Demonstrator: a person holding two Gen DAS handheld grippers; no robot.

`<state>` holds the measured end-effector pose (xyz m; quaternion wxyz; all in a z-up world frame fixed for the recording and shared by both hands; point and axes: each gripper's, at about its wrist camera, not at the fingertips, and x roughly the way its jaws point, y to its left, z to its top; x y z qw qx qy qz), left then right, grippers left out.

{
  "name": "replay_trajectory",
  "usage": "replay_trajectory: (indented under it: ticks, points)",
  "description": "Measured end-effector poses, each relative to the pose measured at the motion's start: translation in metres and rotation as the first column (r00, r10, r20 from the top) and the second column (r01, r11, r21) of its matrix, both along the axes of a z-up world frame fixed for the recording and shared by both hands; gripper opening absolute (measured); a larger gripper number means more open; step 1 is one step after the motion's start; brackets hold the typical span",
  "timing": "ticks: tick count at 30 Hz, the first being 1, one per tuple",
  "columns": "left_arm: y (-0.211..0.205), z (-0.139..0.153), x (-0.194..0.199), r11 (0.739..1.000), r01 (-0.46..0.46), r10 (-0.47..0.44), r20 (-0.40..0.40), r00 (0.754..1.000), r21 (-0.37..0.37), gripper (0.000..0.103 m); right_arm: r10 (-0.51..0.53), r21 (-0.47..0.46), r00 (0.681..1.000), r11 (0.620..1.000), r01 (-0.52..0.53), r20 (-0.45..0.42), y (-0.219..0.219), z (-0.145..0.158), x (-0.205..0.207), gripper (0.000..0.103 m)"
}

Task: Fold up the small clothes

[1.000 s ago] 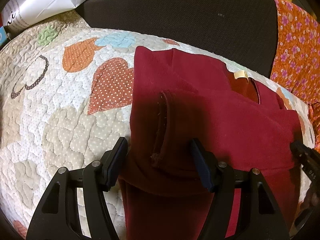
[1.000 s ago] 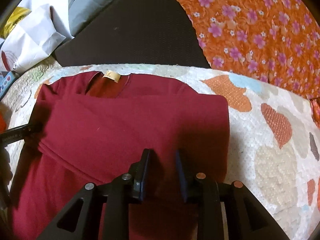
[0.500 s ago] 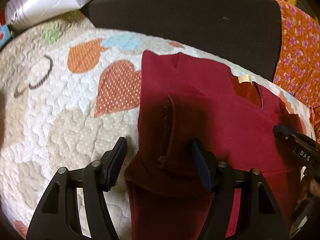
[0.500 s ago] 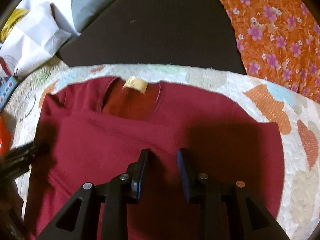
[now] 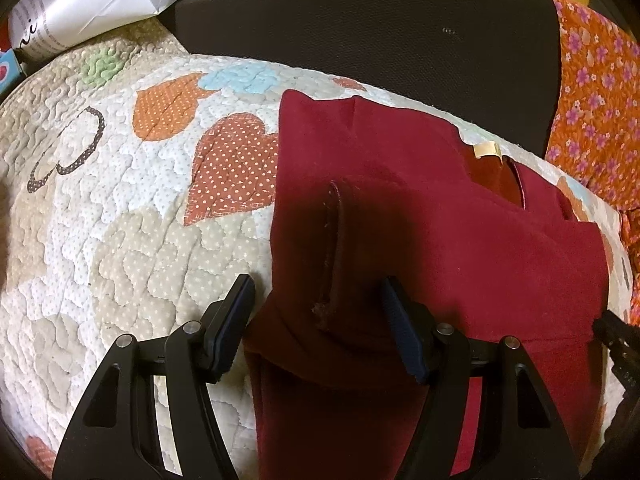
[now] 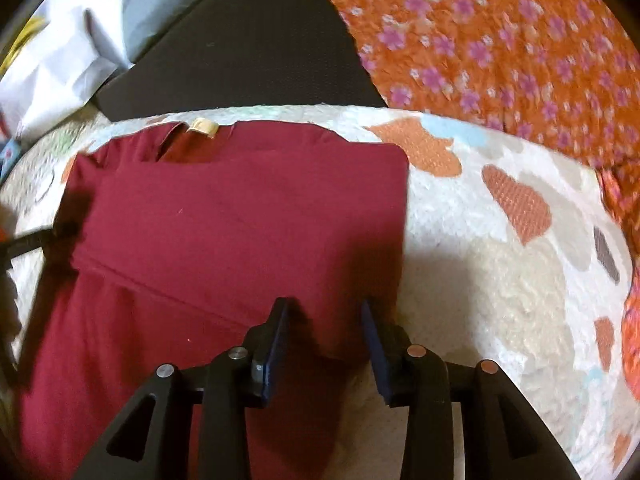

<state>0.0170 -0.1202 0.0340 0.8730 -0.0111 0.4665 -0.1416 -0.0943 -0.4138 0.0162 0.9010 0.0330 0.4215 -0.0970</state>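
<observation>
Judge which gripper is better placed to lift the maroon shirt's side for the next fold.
Left, probably. The left gripper is open and straddles the maroon shirt at its folded sleeve edge. The right gripper, also open, sits by the shirt's other edge.

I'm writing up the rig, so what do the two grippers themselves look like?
Both the left gripper and the right gripper are matte black, with angular arms showing triangular cutouts and round silver pivot screws. Each has two flat fingers faced with dark blue pads. No cables or sleeves show.
</observation>
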Motion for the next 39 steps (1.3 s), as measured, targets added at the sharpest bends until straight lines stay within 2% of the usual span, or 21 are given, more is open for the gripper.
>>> replay_trajectory:
  ticks: [2,3,6,10,14,16,19,23,28,31,39]
  points:
    - [0.003,0.004,-0.004,1.0,-0.007,0.007,0.005,1.0,-0.01,0.066,-0.018,0.05,1.0,0.999,0.017,0.016,-0.002,0.015,-0.013,0.036]
    - [0.005,0.007,-0.007,1.0,-0.009,0.009,0.007,1.0,-0.016,0.066,-0.02,0.1,0.998,0.995,0.013,0.064,-0.004,0.027,-0.025,0.036]
    - [0.011,0.017,-0.018,1.0,0.002,-0.001,0.025,1.0,-0.031,0.066,-0.062,0.127,0.992,0.991,0.047,0.113,-0.006,0.039,-0.052,0.041]
    - [0.019,0.026,-0.036,0.998,0.016,-0.016,0.016,1.0,-0.057,0.066,-0.109,0.215,0.991,0.972,0.091,0.075,-0.011,0.023,-0.078,0.041]
    - [0.024,0.038,-0.068,0.997,0.057,-0.056,0.02,0.998,-0.047,0.066,-0.169,0.379,0.984,0.916,0.132,0.065,-0.015,0.012,-0.107,0.042]
    - [0.026,0.043,-0.083,0.997,0.079,-0.078,0.036,0.996,-0.028,0.066,-0.161,0.421,0.986,0.897,0.131,0.037,-0.012,0.009,-0.118,0.044]
    - [0.034,0.046,-0.105,0.997,0.073,-0.072,0.05,0.996,-0.019,0.066,-0.143,0.415,0.99,0.902,0.122,0.019,0.001,0.009,-0.134,0.045]
    - [0.042,0.041,-0.136,0.996,0.068,-0.067,0.015,0.998,-0.049,0.066,-0.123,0.428,0.992,0.898,0.097,0.034,0.015,0.006,-0.156,0.045]
    - [0.043,0.042,-0.172,0.997,0.079,-0.079,0.055,0.995,0.011,0.066,-0.067,0.393,0.996,0.919,0.037,0.064,0.037,0.007,-0.178,0.045]
    - [0.046,0.043,-0.189,0.996,0.087,-0.088,0.069,0.994,0.022,0.066,-0.055,0.405,0.996,0.914,0.021,0.072,0.043,0.005,-0.192,0.045]
    - [0.06,0.039,-0.217,0.995,0.095,-0.096,0.055,0.994,0.023,0.066,-0.071,0.371,0.997,0.927,0.057,0.024,0.049,-0.005,-0.213,0.045]
